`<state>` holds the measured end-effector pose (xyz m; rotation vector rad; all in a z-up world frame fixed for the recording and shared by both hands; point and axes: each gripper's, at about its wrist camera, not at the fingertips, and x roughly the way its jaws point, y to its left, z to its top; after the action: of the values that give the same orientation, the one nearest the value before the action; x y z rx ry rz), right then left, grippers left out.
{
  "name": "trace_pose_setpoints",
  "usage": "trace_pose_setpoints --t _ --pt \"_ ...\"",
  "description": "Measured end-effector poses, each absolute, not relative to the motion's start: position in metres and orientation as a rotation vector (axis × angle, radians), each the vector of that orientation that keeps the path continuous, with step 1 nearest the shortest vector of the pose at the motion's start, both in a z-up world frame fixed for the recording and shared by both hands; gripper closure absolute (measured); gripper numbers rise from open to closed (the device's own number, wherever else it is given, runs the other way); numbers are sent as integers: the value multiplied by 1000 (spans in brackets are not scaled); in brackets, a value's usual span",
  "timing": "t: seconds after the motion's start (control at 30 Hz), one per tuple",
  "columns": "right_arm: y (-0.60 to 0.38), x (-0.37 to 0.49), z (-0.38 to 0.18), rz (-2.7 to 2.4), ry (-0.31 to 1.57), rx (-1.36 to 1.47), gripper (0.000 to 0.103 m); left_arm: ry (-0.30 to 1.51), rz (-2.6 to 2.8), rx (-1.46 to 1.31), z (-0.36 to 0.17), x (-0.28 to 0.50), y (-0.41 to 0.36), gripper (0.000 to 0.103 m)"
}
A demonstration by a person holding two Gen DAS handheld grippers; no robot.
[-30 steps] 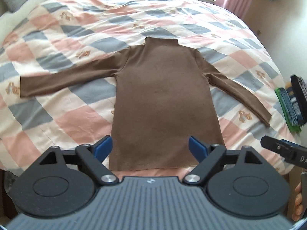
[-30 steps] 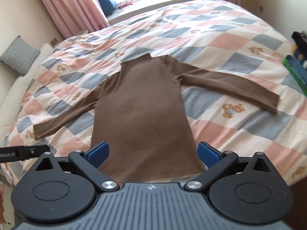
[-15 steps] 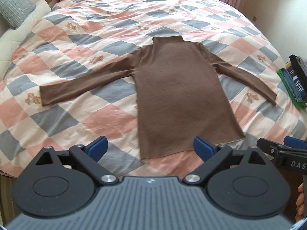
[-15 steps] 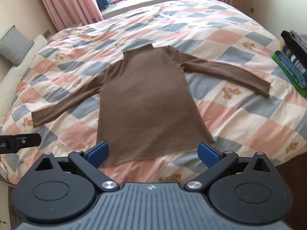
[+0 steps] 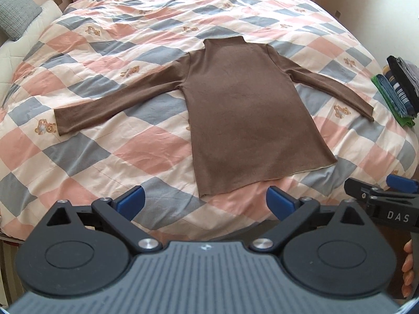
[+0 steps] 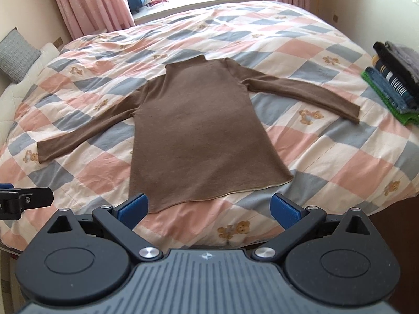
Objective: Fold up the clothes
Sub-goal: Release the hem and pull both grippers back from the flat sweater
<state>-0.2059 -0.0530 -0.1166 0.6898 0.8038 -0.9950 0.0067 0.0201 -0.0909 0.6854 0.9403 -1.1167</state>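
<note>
- The brown top [image 5: 248, 120] lies flat in the middle of the bed [image 5: 146, 151], sleeves spread out to both sides.
- Both grippers have pulled back from a second ago, so its bottom edge now shows in full.
- The left gripper [image 5: 204, 201] and right gripper [image 6: 209, 206] are wide apart and hold nothing.
- No fold is made yet.

Left gripper [image 5: 204, 202]: two black angled arms, bright blue pads [image 5: 130, 202], silver pivot screws, round black discs each side, grey ribbed housing with small star logo at centre. Right gripper [image 6: 208, 206]: same build, same colours. Seen from left camera, right gripper's side carries white letters "DAS". Fingertips [image 5: 408, 264] of bare hand at frame edge.
</note>
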Motion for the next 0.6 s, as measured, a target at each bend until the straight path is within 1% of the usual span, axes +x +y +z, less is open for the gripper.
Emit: trace_pose_setpoints --t 0.13,0.33,0.47,0.6 --pt "-69 -216 -114 -998 815 661 0 945 -1122 677 -92 -2 4 1" --pt "-111 -242 -112 -970 844 635 0 1006 -1104 631 -100 -15 -34 1" --pt "-144 -262 -111 -933 853 600 0 1063 -1067 581 -114 -22 -61 1" --pt "-180 -277 -125 -867 892 612 1 1106 -1005 512 -131 -27 -76 1"
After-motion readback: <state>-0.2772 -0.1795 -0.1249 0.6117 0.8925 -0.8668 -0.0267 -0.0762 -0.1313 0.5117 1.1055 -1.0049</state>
